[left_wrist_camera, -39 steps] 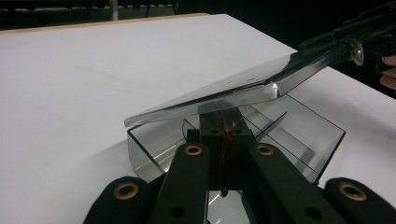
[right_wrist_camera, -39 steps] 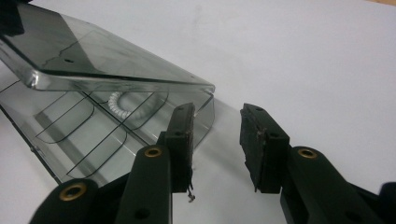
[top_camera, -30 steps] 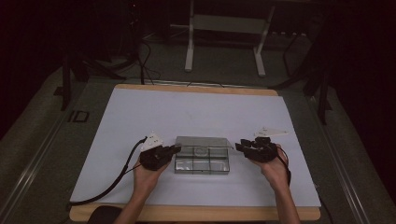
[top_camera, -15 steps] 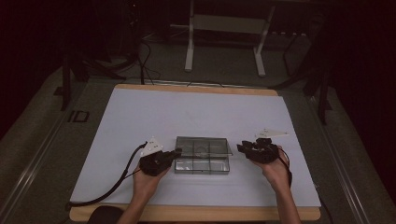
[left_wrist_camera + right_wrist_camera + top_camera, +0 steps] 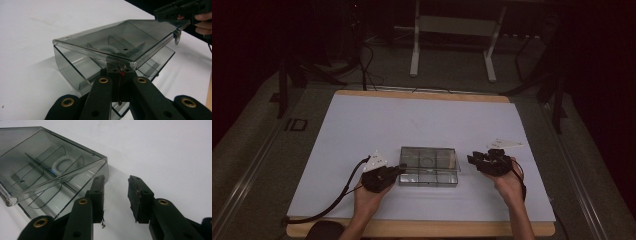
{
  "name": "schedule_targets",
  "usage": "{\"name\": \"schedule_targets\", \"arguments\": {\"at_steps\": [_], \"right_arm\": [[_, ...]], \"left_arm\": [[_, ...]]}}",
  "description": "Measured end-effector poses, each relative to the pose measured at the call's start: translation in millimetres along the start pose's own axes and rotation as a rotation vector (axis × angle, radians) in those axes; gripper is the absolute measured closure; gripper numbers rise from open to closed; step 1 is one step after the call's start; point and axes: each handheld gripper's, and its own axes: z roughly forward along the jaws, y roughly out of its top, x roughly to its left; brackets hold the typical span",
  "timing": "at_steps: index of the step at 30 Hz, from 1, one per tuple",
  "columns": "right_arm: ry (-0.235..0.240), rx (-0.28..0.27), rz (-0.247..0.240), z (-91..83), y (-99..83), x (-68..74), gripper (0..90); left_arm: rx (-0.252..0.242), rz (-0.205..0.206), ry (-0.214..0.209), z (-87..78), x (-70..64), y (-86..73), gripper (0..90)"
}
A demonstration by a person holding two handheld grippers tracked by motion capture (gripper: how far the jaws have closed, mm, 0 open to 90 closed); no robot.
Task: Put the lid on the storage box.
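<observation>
While the left hand-held gripper (image 5: 119, 75) pinches the smoky compartment box's (image 5: 429, 166) lid (image 5: 117, 40) ajar, the right hand-held gripper (image 5: 115, 192) sits released beside it on the bench (image 5: 422, 120).

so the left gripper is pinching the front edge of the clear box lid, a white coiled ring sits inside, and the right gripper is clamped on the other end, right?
Not quite: the right gripper is not clamped on anything. The right gripper view shows its jaws apart over the bare table, beside the clear box. The rest holds: the left gripper pinches the lid edge, and the white coiled ring lies inside.
</observation>
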Motion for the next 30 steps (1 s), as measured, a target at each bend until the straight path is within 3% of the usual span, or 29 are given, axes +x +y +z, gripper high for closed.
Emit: {"name": "schedule_targets", "arguments": {"at_steps": [30], "right_arm": [[0.006,-0.006,0.007,-5.1,-3.4,-1.5,65.0]], "left_arm": [[0.034,0.021,-0.006,-9.6,-9.7,-19.1,90.0]]}}
